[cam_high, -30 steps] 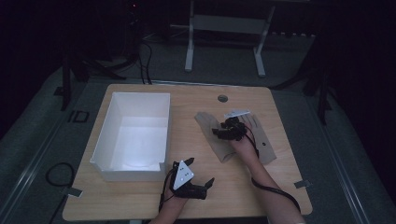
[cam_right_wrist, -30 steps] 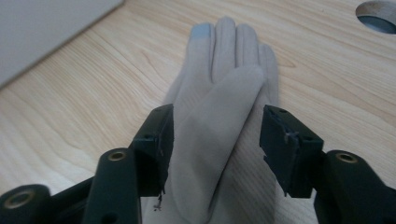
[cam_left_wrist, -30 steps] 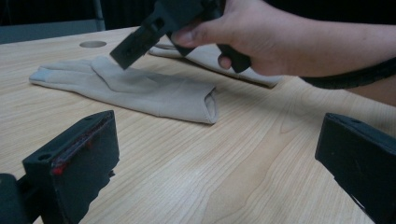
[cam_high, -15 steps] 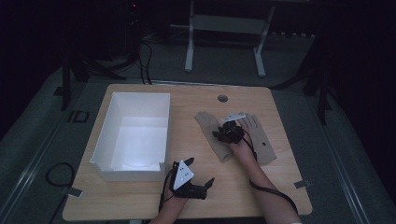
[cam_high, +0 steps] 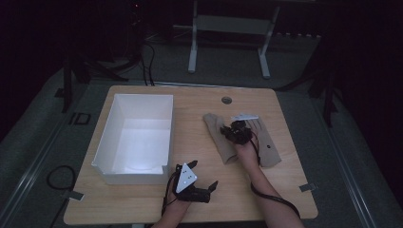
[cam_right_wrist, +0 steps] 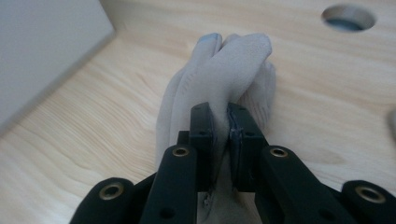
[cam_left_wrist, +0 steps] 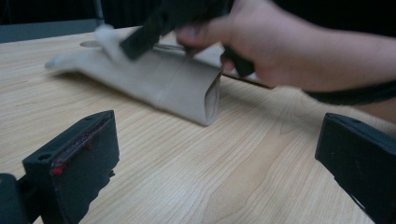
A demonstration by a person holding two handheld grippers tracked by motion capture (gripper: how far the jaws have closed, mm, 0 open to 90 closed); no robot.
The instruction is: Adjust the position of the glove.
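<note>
Now I see the surface [cam_high: 142, 199], a pale wood-grain top with rounded corners and a round cable hole [cam_high: 226, 100] near its far edge. On its left half sits the white bin [cam_high: 107, 142], a boxy rectangular tub with smooth plain walls. Right of the bin lie the gloves [cam_high: 219, 135], soft beige knit, limp and flattened, one cuff gaping as an oval tube in the left gripper view. My right tool [cam_high: 233, 130] has just been closing and now pinches a fold of one glove's fabric [cam_right_wrist: 233, 60] tight between its black blocky jaws. My left tool [cam_high: 209, 187] rests near the front edge, its jaws spread wide with nothing between them.
</note>
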